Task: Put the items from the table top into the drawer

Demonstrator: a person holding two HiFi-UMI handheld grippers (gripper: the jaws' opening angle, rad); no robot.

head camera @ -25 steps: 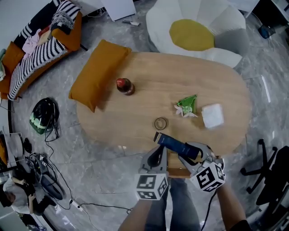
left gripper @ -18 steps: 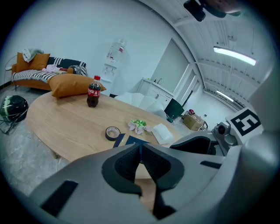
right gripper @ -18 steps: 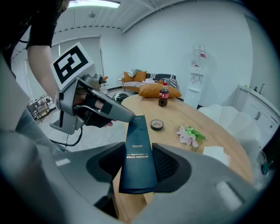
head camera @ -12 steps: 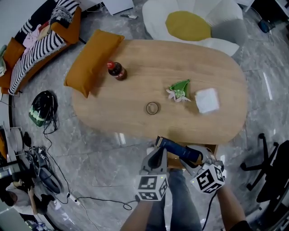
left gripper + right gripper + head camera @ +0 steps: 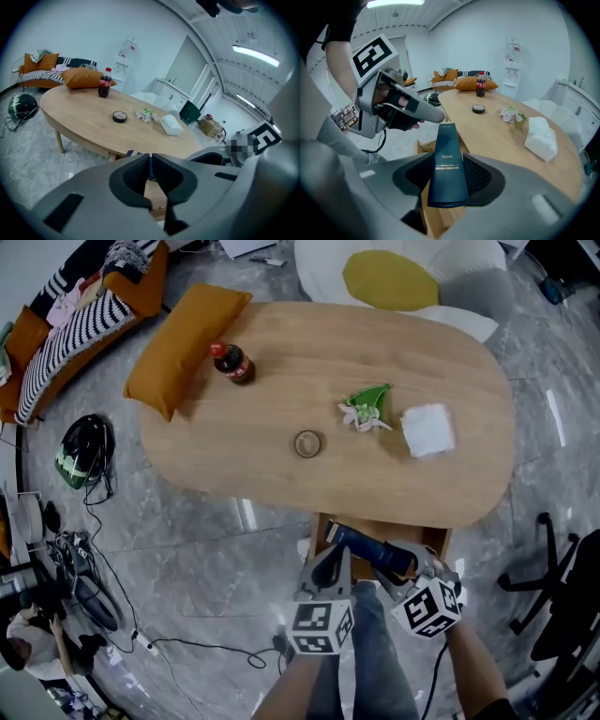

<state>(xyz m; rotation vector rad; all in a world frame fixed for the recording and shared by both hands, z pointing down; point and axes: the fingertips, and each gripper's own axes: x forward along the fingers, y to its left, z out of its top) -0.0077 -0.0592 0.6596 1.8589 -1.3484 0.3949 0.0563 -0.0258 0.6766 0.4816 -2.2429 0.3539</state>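
A person stands at the near edge of an oval wooden worktop [image 5: 281, 352], seen from above, with a tool in each hand. The right tool [image 5: 449, 176] is clamped on a slim dark blue box [image 5: 447, 154], both pads pressed against its long sides. The box juts forward over the open drawer [image 5: 421, 146] below the worktop's edge and does not yet appear to rest inside it. The left tool [image 5: 151, 159] has its jaws closed together on nothing and hovers just beside the box's far end.

The task looks to be at an early stage, with the box the only item near the drawer. Four items lie on the worktop: a cola bottle [image 5: 231, 363], a tape roll [image 5: 307, 443], a flower sprig [image 5: 364, 412] and a white tissue pack [image 5: 427, 430].
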